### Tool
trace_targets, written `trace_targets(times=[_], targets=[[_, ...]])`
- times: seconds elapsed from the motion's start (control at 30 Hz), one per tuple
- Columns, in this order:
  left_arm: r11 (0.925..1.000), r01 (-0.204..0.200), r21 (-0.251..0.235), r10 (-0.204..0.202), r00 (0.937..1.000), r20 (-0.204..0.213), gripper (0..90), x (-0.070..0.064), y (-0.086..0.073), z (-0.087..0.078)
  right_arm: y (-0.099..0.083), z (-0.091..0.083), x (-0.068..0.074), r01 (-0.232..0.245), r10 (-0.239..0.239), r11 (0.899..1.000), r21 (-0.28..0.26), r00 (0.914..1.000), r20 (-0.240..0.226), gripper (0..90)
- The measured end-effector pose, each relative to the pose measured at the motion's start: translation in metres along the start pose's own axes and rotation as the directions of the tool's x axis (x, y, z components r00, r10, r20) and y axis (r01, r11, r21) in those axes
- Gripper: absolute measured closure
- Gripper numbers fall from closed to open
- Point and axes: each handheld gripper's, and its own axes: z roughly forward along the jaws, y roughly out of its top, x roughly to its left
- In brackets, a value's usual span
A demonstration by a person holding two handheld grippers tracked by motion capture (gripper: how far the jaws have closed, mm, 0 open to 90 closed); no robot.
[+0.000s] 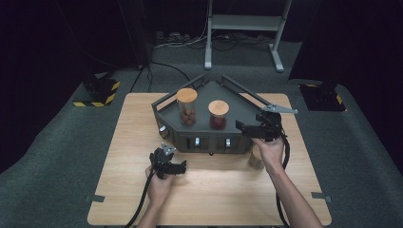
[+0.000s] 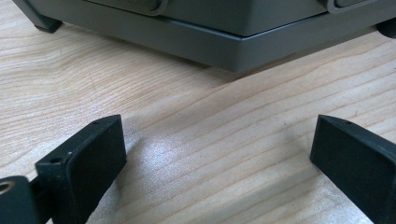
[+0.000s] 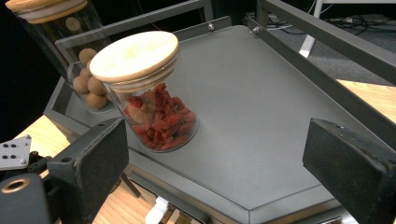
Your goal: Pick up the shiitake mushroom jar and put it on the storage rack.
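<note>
High view: left claw point(image 1: 167, 164) rests low over the wooden bench point(image 1: 123, 156) just in front of the dark tray point(image 1: 209, 137), while the right claw point(image 1: 249, 127) sits at the tray's right front corner, near the jar of red berries point(image 1: 218, 114) standing beside the jar of brown nuts point(image 1: 187, 106). Left gripper view: jaws spread wide over bare wood, holding nothing, tray base point(image 2: 224, 44) just ahead. Right gripper view: jaws wide and empty, the jar of red berries point(image 3: 152, 100) ahead at left on the tray floor point(image 3: 261, 107).

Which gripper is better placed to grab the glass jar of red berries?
Right. The right gripper hovers open at the grey metal tray, facing the wooden-lidded glass jar of red berries. The left gripper sits low over the wooden table.
</note>
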Motion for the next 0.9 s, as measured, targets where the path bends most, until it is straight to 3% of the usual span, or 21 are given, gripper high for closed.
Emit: trace_targets(times=[0.9], targets=[[1.0,-0.006,0.002,0.006,1.0,0.0,3.2,0.0,0.0,0.0,-0.007,-0.015,-0.01,0.0,0.0,1.0,0.004,0.9997,0.024,7.4]])
